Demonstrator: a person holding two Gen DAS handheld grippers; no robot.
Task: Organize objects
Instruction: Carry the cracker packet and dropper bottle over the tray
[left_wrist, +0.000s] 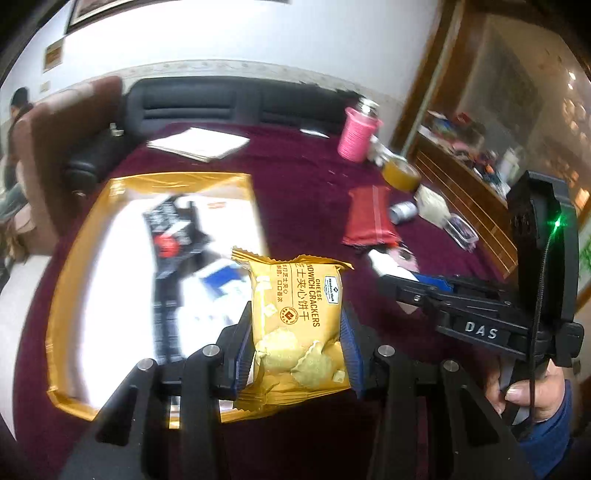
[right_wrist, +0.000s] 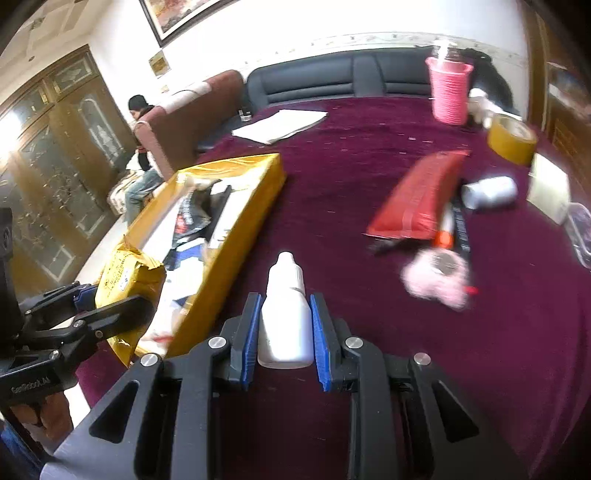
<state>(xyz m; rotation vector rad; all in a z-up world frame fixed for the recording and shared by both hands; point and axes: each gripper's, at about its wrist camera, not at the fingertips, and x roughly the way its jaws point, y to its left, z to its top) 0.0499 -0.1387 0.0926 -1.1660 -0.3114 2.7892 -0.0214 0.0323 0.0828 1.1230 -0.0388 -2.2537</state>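
Note:
My left gripper (left_wrist: 295, 325) is shut on a yellow pack of cheese sandwich crackers (left_wrist: 295, 321) and holds it over the near right corner of a gold box (left_wrist: 74, 266). The box holds a black packet (left_wrist: 170, 236) and white and blue items. My right gripper (right_wrist: 284, 325) is shut on a small white dropper bottle (right_wrist: 286, 317), held above the maroon tablecloth (right_wrist: 351, 177) just right of the gold box (right_wrist: 240, 221). The left gripper (right_wrist: 107, 299) with the cracker pack (right_wrist: 125, 277) shows at the left in the right wrist view. The right gripper (left_wrist: 399, 284) shows at the right in the left wrist view.
On the cloth to the right lie a red pouch (right_wrist: 421, 195), a pink fluffy item (right_wrist: 439, 277), a white jar on its side (right_wrist: 487, 192), a tape roll (right_wrist: 511, 138) and a pink cup (right_wrist: 448, 92). White papers (right_wrist: 280, 123) lie at the back. A person (right_wrist: 142, 147) sits beyond the table's left.

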